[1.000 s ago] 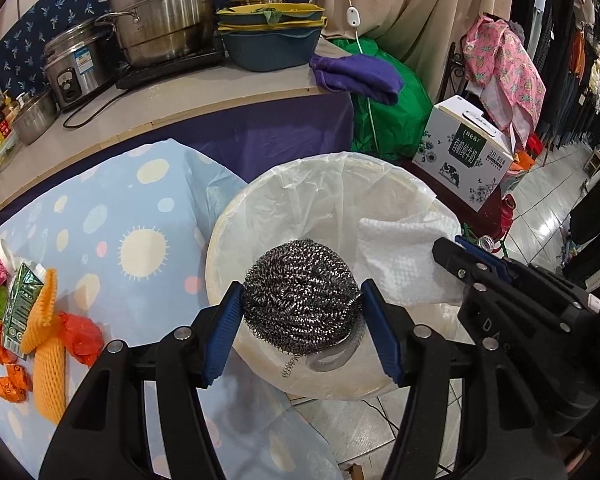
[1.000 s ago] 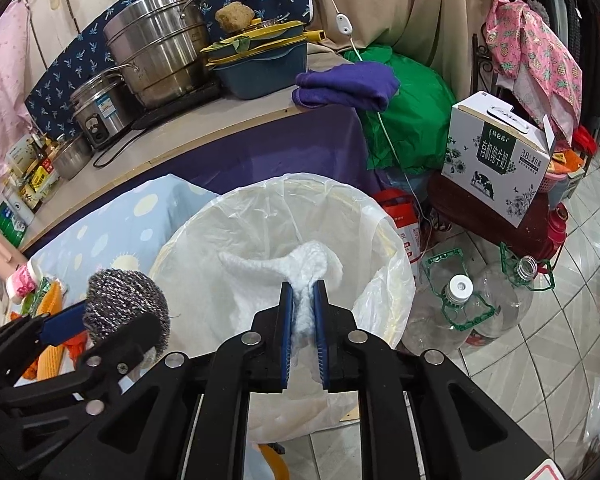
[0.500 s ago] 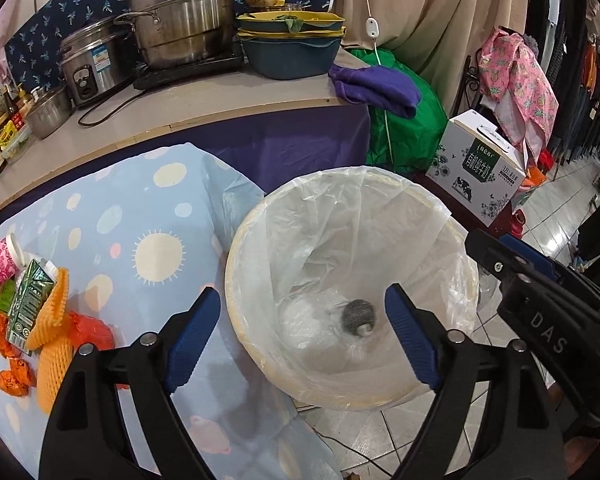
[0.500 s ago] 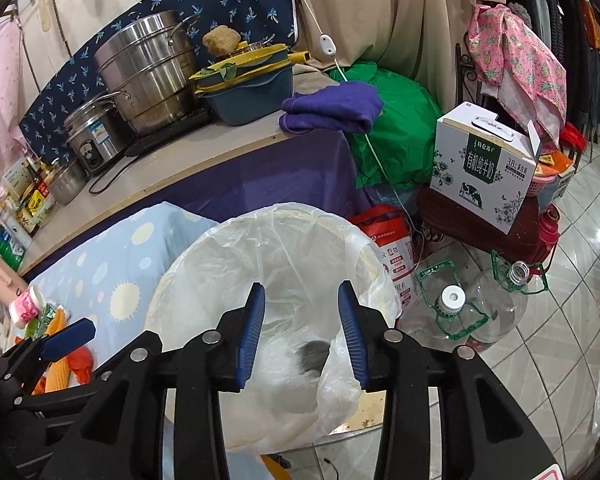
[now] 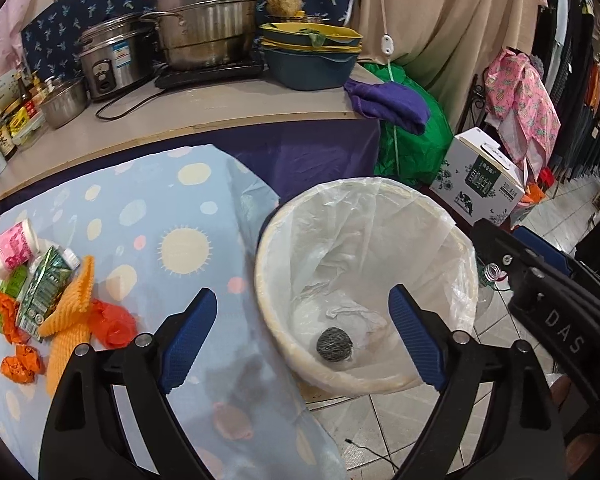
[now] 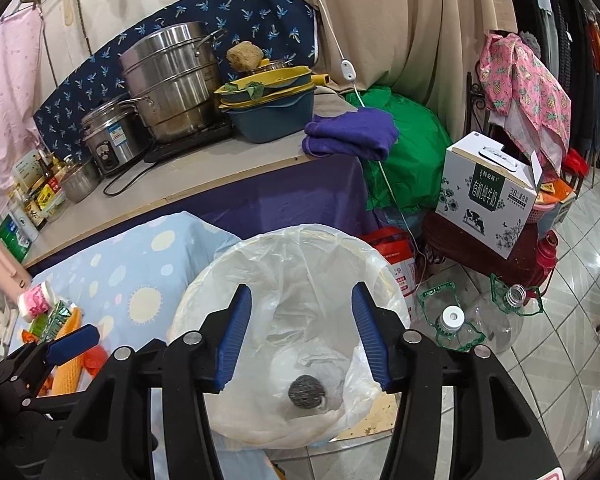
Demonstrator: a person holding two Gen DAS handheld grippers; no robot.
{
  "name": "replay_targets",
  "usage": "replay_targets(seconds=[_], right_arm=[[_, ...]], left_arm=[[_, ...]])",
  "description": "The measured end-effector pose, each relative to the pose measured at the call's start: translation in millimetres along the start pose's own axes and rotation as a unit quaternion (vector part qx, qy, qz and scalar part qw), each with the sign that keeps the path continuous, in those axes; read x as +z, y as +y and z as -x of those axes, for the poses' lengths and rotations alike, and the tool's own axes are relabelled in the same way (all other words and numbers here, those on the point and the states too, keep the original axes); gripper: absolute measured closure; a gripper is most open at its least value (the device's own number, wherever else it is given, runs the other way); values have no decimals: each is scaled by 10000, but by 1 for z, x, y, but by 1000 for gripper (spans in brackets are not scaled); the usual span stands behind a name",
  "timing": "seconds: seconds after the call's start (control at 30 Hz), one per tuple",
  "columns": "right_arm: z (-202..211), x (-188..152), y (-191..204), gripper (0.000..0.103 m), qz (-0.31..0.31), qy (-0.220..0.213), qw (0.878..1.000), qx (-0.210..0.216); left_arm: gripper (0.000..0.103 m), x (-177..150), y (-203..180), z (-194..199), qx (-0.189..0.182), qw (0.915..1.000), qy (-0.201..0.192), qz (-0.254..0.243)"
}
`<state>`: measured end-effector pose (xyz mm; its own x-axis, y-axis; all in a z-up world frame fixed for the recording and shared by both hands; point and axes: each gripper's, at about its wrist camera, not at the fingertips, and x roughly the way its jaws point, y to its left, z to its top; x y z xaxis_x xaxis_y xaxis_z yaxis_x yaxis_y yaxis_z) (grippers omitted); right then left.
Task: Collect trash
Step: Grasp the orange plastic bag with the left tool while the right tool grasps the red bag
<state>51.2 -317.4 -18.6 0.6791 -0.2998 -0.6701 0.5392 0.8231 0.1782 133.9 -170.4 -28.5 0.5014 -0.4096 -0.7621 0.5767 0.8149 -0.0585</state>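
Note:
A steel wool scourer (image 5: 334, 344) (image 6: 307, 393) lies at the bottom of the bag-lined trash bin (image 5: 268, 248) (image 6: 204, 288), beside crumpled white paper (image 5: 356, 316). My left gripper (image 5: 302, 334) hangs above the bin's near rim, its jaws opening wide with nothing between them. My right gripper (image 6: 302, 334) also hovers over the bin, jaws opening and holding nothing. More trash sits on the blue spotted tablecloth (image 5: 148, 216) at the left: a green carton (image 5: 40, 288), orange foam netting (image 5: 70, 316), red wrappers (image 5: 114, 322) and a pink cup (image 5: 12, 244).
A counter (image 5: 228, 108) behind holds steel pots (image 5: 204, 16), a rice cooker (image 5: 108, 60), stacked basins (image 5: 312, 52) and a purple cloth (image 5: 388, 104). A milk box (image 6: 488, 196), green bag (image 6: 404, 148) and empty plastic bottles (image 6: 456, 324) stand on the tiled floor to the right.
My left gripper opened and the scourer fell into the bin. My right gripper opened and let go of the white paper, which dropped in too. Both grippers rose a little.

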Motion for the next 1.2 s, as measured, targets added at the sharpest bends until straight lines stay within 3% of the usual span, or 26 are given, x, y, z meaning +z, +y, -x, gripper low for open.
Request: replay_targets(seconds=[0.3, 0.5, 0.83, 1.2], right_arm=[[3, -9, 44, 49, 345, 105, 9990, 276], [-6, -28, 98, 49, 752, 362, 9945, 627], [-38, -68, 189, 43, 1233, 958, 9795, 1271], [-80, -95, 257, 38, 1617, 1348, 9671, 1428]], left_arm=[[17, -26, 76, 21, 452, 9966, 58, 679], [15, -52, 139, 34, 856, 9880, 176, 1277], [12, -102, 243, 63, 1469, 9639, 274, 2204], [10, -153, 322, 75, 1693, 9334, 407, 3137]])
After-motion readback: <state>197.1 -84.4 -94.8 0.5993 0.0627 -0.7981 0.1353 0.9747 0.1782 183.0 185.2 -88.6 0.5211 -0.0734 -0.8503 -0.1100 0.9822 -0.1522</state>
